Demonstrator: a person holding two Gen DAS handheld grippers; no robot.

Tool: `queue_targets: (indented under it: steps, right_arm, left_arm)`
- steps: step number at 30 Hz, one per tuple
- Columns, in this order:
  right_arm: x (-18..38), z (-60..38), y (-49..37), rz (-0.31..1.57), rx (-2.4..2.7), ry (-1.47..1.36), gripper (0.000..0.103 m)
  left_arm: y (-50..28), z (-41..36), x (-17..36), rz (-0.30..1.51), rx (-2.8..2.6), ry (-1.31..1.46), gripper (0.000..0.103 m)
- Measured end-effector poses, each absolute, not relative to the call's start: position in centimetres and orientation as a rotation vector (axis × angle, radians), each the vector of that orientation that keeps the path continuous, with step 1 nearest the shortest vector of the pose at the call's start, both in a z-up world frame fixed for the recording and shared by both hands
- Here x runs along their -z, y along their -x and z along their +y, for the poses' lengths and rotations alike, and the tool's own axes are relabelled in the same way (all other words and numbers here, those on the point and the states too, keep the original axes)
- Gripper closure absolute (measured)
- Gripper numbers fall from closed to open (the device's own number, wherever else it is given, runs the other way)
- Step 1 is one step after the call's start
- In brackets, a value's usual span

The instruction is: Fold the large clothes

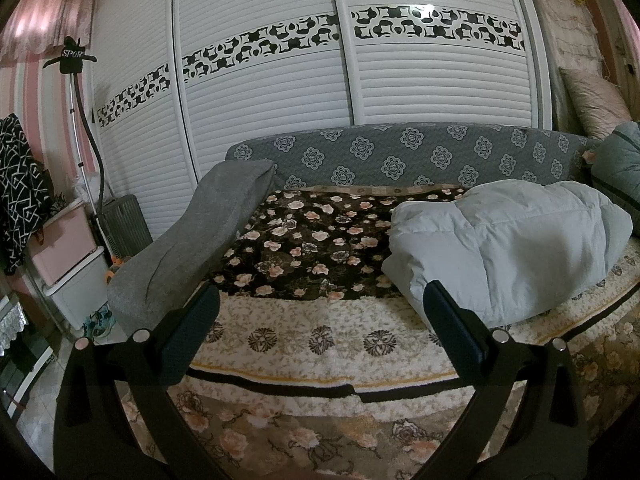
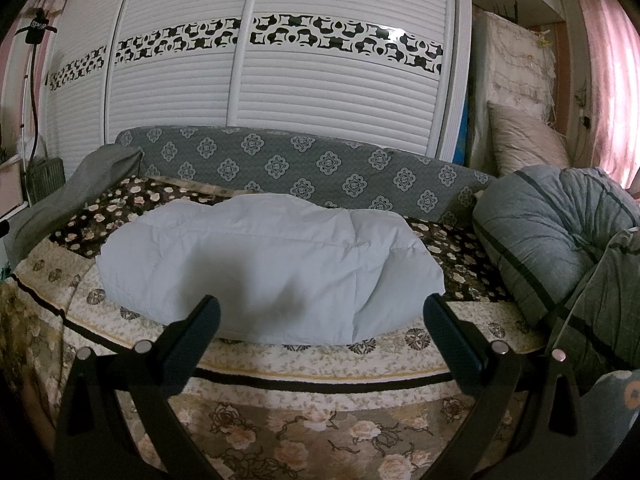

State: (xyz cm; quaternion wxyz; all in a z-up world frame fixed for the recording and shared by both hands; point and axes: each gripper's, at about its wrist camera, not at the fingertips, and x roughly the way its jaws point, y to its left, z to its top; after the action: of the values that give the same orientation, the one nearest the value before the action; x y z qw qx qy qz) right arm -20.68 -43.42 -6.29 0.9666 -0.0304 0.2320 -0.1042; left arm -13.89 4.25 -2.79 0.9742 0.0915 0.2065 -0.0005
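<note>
Hovering above the near edge of the bed, the left gripper (image 1: 320,300) has its jaws spread wide with nothing between them, and the right gripper (image 2: 322,312) is held the same way, parted and empty. Under both lies a floral blanket (image 1: 320,364) with cream and brown bands near the tools and a dark rose-printed panel farther back. On that blanket sits the pale blue padded garment (image 2: 264,268), bunched into a puffy mound; in the left wrist view it lies to the right, just past the right-hand fingertip, while in the right wrist view it fills the middle, directly beyond the gap between the fingers (image 2: 196,328). Neither tool touches it. A grey cushion (image 1: 188,248) slopes along the left side of the bed. At the far side runs a grey medallion-patterned backrest (image 1: 400,152), and behind it stand white louvred wardrobe doors (image 1: 260,80). A grey striped quilt bundle (image 2: 548,232) is heaped at the right.
</note>
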Motion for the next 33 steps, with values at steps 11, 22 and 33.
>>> queue_targets:
  steps: [11,22,33]
  right_arm:
    - [6.37,-43.46,20.66,0.469,0.209,0.063,0.002]
    - [6.41,-43.57,20.71,0.470,0.208,0.065,0.002]
    - [6.42,-43.63,20.76,0.469,0.206,0.065,0.002]
  left_arm:
    - [13.89,4.30,2.80,0.417,0.001,-0.184,0.003]
    - [13.81,4.31,2.80,0.417,0.002,-0.184,0.003]
    - [13.87,4.41,2.77,0.418,0.004,-0.184,0.003]
